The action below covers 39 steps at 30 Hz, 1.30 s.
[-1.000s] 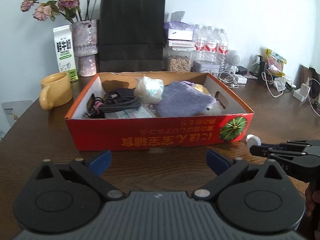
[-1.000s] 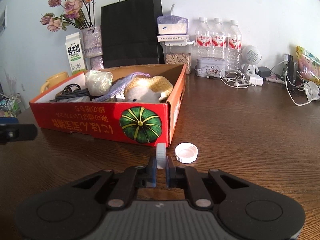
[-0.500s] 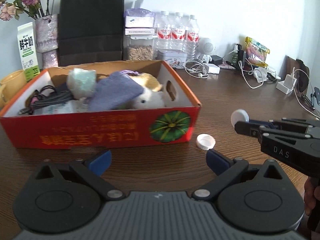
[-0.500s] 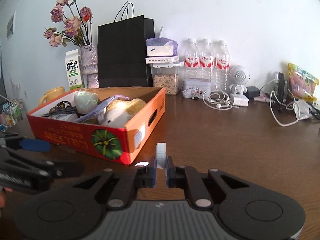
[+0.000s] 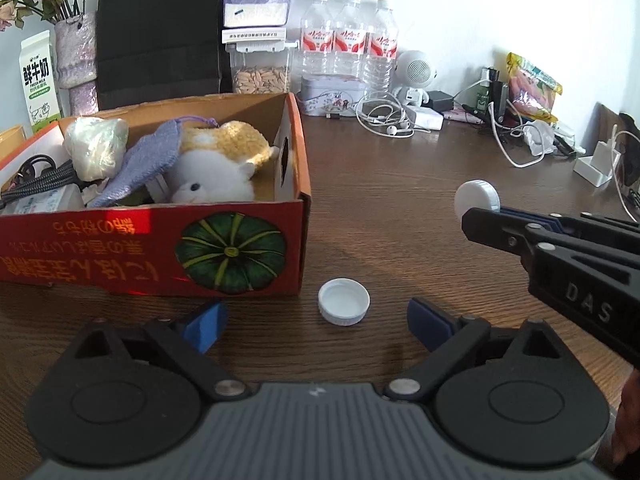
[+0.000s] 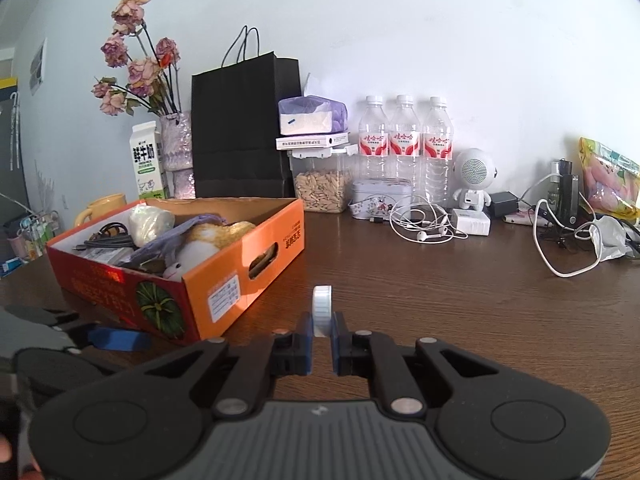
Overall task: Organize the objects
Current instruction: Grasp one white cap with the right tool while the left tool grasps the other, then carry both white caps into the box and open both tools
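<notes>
right gripper [image 6: 321, 334] pinches a small white plastic bottle cap [image 6: 322, 305] on edge, above the brown wooden table [image 6: 460, 312], right of the orange cardboard box [image 6: 260, 256]. my left gripper [image 5: 316, 322] is wide, empty, with a second white cap [image 5: 344, 301] lying open side up just ahead. risks as i see them: thin edge grip may slip, left fingers may knock the loose cap away.

Yellow mug [image 5: 10, 140] cut by the frame edge, half behind the box [image 5: 160, 256].

The right gripper [image 6: 321, 334] pinches a white cap [image 6: 322, 309] on edge above the brown table [image 6: 460, 304], beside the orange box [image 6: 256, 248].
</notes>
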Each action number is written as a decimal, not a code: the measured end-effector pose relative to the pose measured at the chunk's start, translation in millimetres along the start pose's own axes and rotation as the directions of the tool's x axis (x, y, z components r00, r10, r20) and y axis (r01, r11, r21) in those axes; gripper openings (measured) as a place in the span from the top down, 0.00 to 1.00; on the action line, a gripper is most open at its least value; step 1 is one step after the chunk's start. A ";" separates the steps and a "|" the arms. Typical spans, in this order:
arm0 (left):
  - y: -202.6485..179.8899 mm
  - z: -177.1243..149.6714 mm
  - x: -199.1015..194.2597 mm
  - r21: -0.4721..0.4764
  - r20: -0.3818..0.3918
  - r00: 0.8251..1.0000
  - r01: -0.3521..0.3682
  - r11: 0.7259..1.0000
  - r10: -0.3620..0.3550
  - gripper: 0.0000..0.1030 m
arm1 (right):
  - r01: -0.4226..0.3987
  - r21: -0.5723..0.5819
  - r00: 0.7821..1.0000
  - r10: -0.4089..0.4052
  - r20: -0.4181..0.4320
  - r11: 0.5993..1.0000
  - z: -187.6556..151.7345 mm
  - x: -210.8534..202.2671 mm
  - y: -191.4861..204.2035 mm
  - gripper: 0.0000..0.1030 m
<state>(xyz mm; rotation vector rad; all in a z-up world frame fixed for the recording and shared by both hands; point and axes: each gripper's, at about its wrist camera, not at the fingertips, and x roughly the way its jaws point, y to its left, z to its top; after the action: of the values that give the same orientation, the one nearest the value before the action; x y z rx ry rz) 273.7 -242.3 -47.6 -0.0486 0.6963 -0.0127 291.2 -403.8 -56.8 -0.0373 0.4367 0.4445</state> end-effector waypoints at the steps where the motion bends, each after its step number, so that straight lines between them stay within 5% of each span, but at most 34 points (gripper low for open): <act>1: -1.3 0.9 1.9 -0.006 -0.004 1.000 -0.006 1.000 0.006 0.04 | -0.002 -0.002 1.000 0.002 0.000 1.000 -0.9 0.0 -0.1 0.92; 7: -7.8 4.0 8.4 -0.033 -0.014 0.999 -0.051 0.998 0.051 0.20 | -0.003 0.013 1.000 0.003 -0.003 1.000 -4.2 0.7 -2.1 0.92; 9: -7.7 4.4 6.7 -0.041 -0.005 0.999 -0.054 0.998 0.054 0.34 | -0.010 0.010 1.000 0.010 -0.006 1.000 -5.4 1.2 -0.6 0.92; 11: -7.0 4.9 4.4 -0.041 -0.004 0.998 -0.059 0.997 0.059 0.67 | -0.012 0.012 1.000 0.012 -0.005 1.000 -6.0 0.8 -0.5 0.92; 12: -6.2 4.9 3.5 -0.041 -0.005 0.999 -0.050 0.998 0.050 0.71 | -0.014 0.014 1.000 0.014 -0.004 1.000 -6.3 0.5 -0.6 0.92; 29: 27.4 -3.1 -22.7 -0.081 0.030 1.000 -0.005 0.997 0.007 0.71 | -0.051 0.027 0.999 0.051 -0.001 0.998 -8.9 1.0 -1.3 0.92; 39: 79.5 -7.9 -58.7 -0.052 0.091 0.996 -0.015 0.999 0.019 0.71 | -0.048 -0.028 0.999 0.048 0.009 0.998 -8.8 -9.4 49.0 0.92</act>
<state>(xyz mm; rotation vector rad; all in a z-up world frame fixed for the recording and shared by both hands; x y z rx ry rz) 223.1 -161.6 -20.0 -0.0917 0.6058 0.0236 259.2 -364.4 -58.0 -0.0520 0.4222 0.4977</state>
